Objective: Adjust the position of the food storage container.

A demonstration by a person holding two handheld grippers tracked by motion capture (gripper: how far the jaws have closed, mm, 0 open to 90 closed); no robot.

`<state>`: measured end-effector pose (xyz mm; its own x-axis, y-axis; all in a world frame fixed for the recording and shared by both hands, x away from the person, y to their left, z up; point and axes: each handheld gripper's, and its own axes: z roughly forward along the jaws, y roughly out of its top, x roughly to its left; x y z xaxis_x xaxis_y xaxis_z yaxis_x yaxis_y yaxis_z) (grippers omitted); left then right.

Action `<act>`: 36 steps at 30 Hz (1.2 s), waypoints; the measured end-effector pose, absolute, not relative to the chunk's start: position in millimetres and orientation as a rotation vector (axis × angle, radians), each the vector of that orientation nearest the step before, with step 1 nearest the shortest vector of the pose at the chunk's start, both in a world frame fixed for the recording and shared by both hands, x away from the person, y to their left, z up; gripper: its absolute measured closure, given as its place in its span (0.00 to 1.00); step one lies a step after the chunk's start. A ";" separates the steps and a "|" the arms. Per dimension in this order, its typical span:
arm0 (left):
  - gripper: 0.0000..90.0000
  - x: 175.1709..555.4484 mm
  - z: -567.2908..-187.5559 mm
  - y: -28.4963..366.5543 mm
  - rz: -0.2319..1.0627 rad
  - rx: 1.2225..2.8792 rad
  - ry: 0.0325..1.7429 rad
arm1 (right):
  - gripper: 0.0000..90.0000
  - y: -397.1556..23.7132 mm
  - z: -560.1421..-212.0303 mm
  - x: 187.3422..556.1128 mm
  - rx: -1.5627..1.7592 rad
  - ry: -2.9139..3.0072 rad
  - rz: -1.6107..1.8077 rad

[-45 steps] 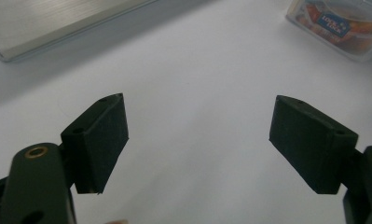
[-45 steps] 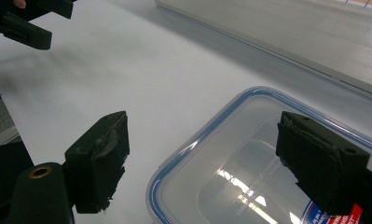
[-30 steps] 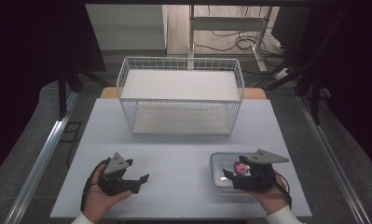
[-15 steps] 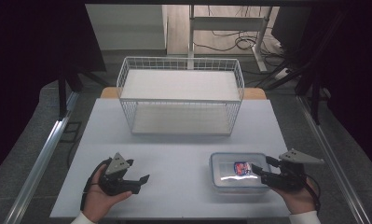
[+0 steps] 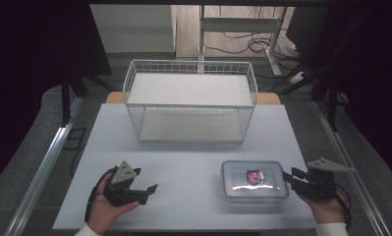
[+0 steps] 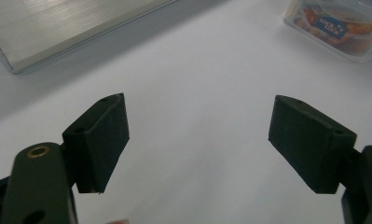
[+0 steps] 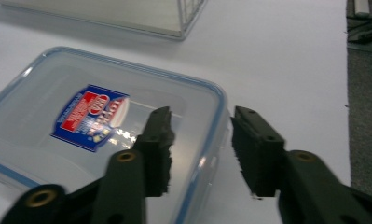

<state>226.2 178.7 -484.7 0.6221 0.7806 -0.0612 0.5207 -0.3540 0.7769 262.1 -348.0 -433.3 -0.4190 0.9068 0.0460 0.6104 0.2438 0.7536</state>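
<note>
Where the clear lidded container (image 5: 254, 182) lies at the near right of the white surface (image 5: 183, 162), the right claw (image 7: 200, 140) straddles its right rim, one jaw over the lid, one outside. Its jaws have just been closing, narrowed around the rim; whether they press on it cannot be told. The left claw (image 6: 197, 140) gapes wide and holds nothing, well apart from the container.

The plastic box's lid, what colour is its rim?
Blue: a thin blue line runs round the clear lid of the plastic box, plainest in the right gripper view.
</note>
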 end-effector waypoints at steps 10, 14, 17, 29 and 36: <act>0.23 226.7 -485.8 178.4 0.407 2.045 1.021 | 0.98 -358.8 -445.5 264.4 1.415 2.190 0.885; 0.23 226.7 -486.0 178.1 0.408 2.046 1.020 | 0.99 -360.8 -447.7 264.4 1.436 2.194 0.856; 0.23 226.6 -486.3 177.5 0.404 2.049 1.018 | 0.99 -360.6 -453.5 265.4 1.462 2.230 0.808; 0.23 227.1 -487.4 176.6 0.400 2.054 1.019 | 0.99 -355.3 -463.6 267.5 1.486 2.289 0.722; 0.23 227.7 -487.4 176.7 0.402 2.054 1.023 | 0.99 -348.8 -464.4 268.4 1.470 2.309 0.746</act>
